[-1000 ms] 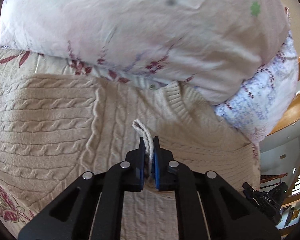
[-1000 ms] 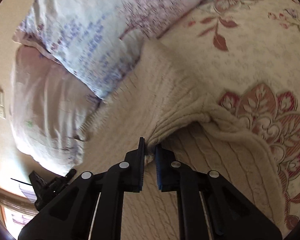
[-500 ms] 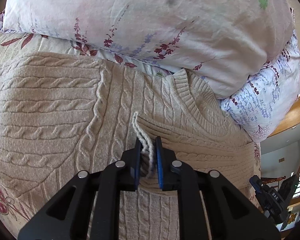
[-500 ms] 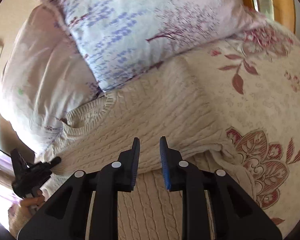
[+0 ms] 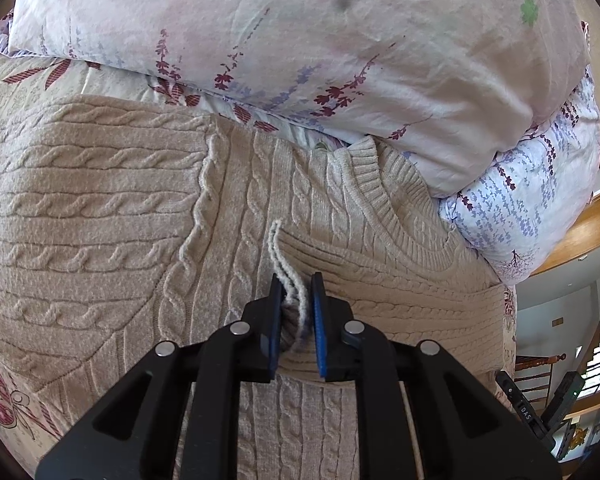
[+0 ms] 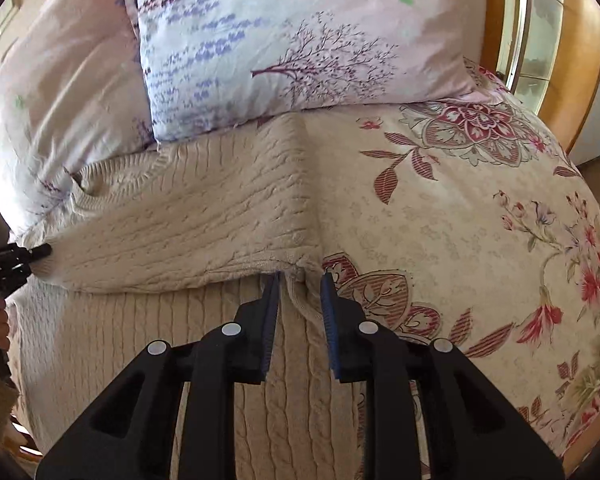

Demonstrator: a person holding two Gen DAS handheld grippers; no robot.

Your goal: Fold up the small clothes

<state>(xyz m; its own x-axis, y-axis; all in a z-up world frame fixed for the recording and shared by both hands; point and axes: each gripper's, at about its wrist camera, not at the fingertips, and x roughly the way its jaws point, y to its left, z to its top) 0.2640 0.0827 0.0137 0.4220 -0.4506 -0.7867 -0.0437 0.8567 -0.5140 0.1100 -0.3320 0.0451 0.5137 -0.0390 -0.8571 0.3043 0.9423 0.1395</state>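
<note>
A beige cable-knit sweater (image 5: 100,216) lies on the bed, its neckline (image 5: 384,200) against the pillows, with both sleeves folded across its chest. My left gripper (image 5: 296,284) is open over the folded sleeve end, its jaws loosely either side of a cuff edge (image 5: 288,280) with a little slack. In the right wrist view the same sweater (image 6: 204,224) shows with the folded sleeve's edge (image 6: 300,272) between the open jaws of my right gripper (image 6: 300,280), not pinched. The left gripper's tip (image 6: 40,250) shows at that view's left edge.
Two floral pillows (image 5: 300,40) (image 6: 284,40) lie just beyond the sweater's neck. A floral quilt (image 6: 480,220) covers the bed to the right. A wooden bed frame (image 6: 576,52) stands at the far right.
Both grippers have opened and let go of the sleeve ends, which now lie flat on the sweater. Both have drawn back slightly, the right one swinging rightward.
</note>
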